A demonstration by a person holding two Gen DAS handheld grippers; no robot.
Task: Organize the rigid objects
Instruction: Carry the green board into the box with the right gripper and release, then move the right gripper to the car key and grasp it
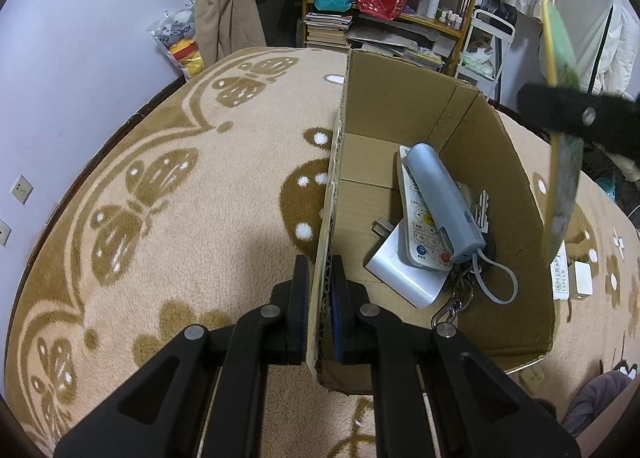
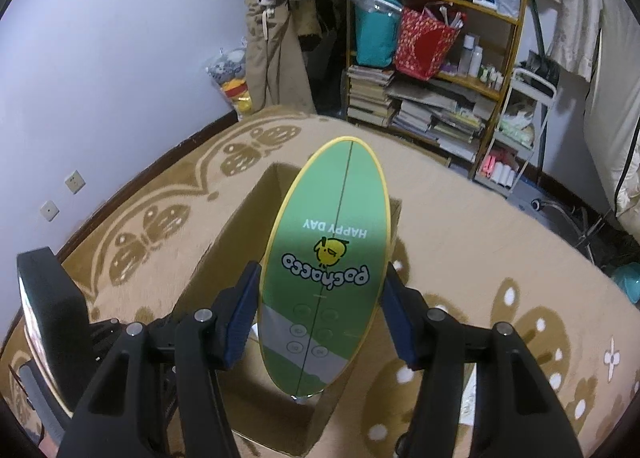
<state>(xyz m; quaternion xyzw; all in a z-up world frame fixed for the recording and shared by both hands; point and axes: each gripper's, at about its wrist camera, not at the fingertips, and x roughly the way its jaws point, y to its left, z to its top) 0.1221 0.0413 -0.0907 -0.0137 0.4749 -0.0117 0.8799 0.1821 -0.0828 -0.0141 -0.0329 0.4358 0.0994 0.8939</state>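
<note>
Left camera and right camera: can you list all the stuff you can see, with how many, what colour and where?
cardboard box: one, brown, on the blanket
remote control: one, white, inside the box
grey case: one, grey, lying on the remote
white block: one, white, under the remote
keys: a bunch, silver, beside the case
green oval board: one, green with yellow rim, above the box
blanket: one, beige and brown
left gripper: shut on the box wall
right gripper: shut on the oval board
</note>
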